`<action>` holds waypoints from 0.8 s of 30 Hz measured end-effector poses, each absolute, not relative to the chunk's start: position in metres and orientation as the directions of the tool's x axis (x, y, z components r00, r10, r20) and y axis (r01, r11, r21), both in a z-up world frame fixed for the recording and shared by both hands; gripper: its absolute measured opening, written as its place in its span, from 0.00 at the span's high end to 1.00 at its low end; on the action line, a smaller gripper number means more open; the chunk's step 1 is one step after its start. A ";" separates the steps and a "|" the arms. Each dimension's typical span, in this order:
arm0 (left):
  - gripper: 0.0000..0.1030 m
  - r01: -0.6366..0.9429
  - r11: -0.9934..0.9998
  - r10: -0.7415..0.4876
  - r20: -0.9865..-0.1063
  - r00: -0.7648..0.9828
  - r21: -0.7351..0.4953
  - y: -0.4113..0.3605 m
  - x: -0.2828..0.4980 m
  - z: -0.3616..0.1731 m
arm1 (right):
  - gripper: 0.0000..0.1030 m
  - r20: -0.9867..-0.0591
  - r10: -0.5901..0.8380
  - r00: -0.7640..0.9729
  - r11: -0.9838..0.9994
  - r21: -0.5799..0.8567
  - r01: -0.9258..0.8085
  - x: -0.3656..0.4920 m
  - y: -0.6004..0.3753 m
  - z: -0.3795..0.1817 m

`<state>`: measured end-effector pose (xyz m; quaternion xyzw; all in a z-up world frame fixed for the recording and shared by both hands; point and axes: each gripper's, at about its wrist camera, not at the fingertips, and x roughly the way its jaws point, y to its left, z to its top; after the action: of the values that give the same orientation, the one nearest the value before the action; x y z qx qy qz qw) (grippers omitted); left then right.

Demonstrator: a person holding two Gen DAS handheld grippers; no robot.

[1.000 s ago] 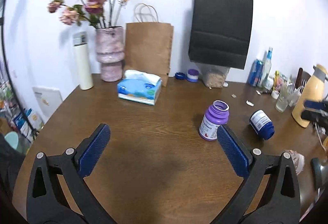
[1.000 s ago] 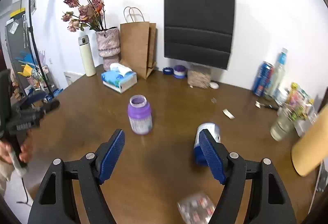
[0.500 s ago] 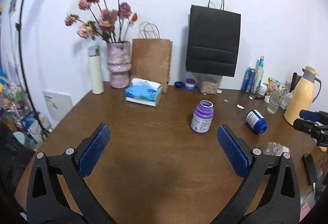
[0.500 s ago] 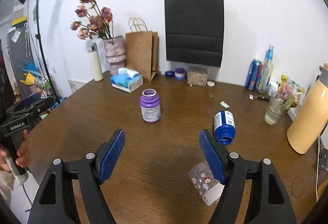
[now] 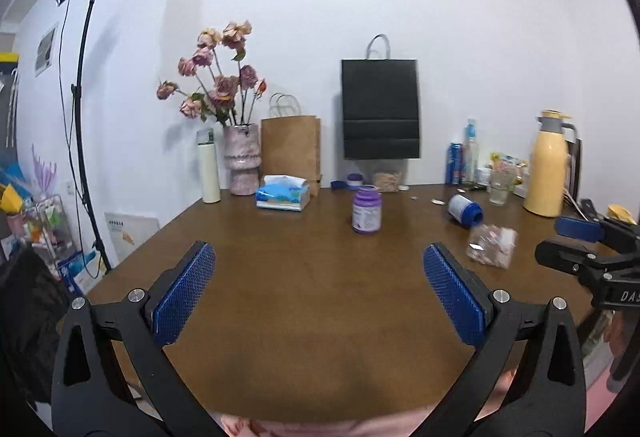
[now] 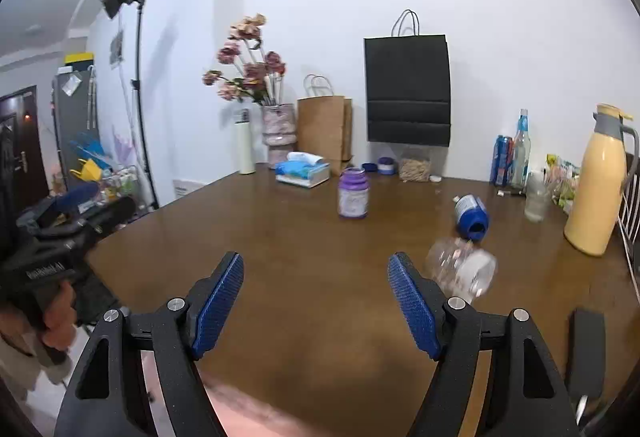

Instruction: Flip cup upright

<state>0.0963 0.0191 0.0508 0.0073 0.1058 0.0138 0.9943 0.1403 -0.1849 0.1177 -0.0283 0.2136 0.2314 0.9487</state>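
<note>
A clear cup point(image 6: 460, 271) lies on its side on the brown table point(image 6: 320, 257), just right of my right gripper's point(image 6: 316, 301) right pad. It also shows in the left wrist view point(image 5: 491, 245), far right of my left gripper point(image 5: 320, 289). A blue bottle point(image 6: 472, 216) lies on its side behind the cup; it appears in the left wrist view point(image 5: 464, 210) too. A purple bottle point(image 6: 352, 197) stands upright mid-table, seen in the left wrist view point(image 5: 366, 215) as well. Both grippers are open, empty, held above the table's near edge.
Along the back stand a tissue box point(image 5: 282, 193), a vase of flowers point(image 5: 240, 157), a white flask point(image 5: 209, 167), brown and black paper bags, cans and a glass point(image 6: 536, 197). A yellow jug point(image 6: 598, 181) stands at right. A dark flat object point(image 6: 586, 353) lies near right.
Both grippers have pulled back and up from the table, so the bottles and cup now look smaller and farther away. The jaws stayed open.
</note>
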 end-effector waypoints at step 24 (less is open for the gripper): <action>0.00 -0.059 0.997 0.067 -0.172 0.983 0.051 0.008 0.007 0.004 | 0.23 -0.356 0.429 0.830 0.892 0.022 -0.452 0.025 -0.175 0.070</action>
<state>0.0071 0.0076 0.0044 0.0226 0.0870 0.0318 0.9954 0.0253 -0.1749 0.0703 -0.0314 0.1786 0.2304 0.9560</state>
